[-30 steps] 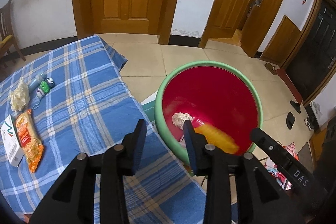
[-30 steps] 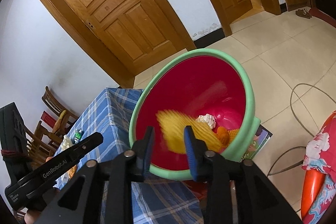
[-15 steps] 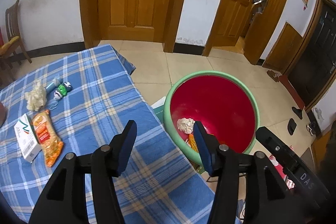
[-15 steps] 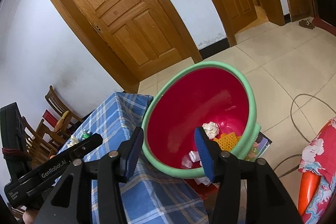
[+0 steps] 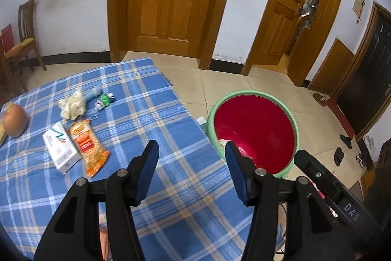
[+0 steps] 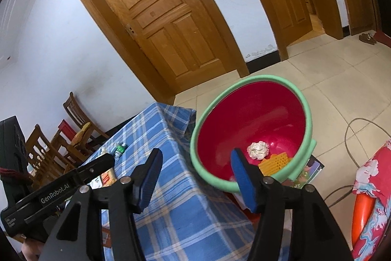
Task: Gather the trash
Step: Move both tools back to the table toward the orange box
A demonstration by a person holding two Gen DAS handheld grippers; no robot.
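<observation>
- Left gripper [image 5: 190, 154]: fingers apart, nothing between them, over the near edge of the table [image 5: 151, 99] with its blue plaid cloth.
- Right gripper [image 6: 195, 163]: jaws opening, nothing between them; it hangs over the table corner just beside the basin.
- Basin [image 6: 308, 129]: red inside, green rim, standing on the floor against the table's side. It already holds a crumpled paper ball [image 6: 257, 150] and a yellow ridged wrapper [image 6: 273, 162].
- Orange snack wrapper [image 5: 88, 147]: lying flat on the cloth, touching the white carton beside it. Probably very light, thin and slick; it would crumple under the pads. Best taken at the near end, where a corner seems to stand free of the cloth.
- White carton [image 5: 61, 147]: small cardboard box, lying flat. Likely light and stiff; a pinch across its narrow sides should hold, though a hard squeeze could crush it if empty.
- Crumpled tissue [image 5: 72, 104]: soft white wad, farther back. Near weightless and compressible; it can be taken anywhere across its bulk.
- Small green toy [image 5: 105, 99] and pale blue item [image 5: 94, 92]: just beyond the tissue; whether these are trash cannot be told.
- Round fruit [image 5: 14, 120]: at the far left edge, apparently whole; probably not trash.
</observation>
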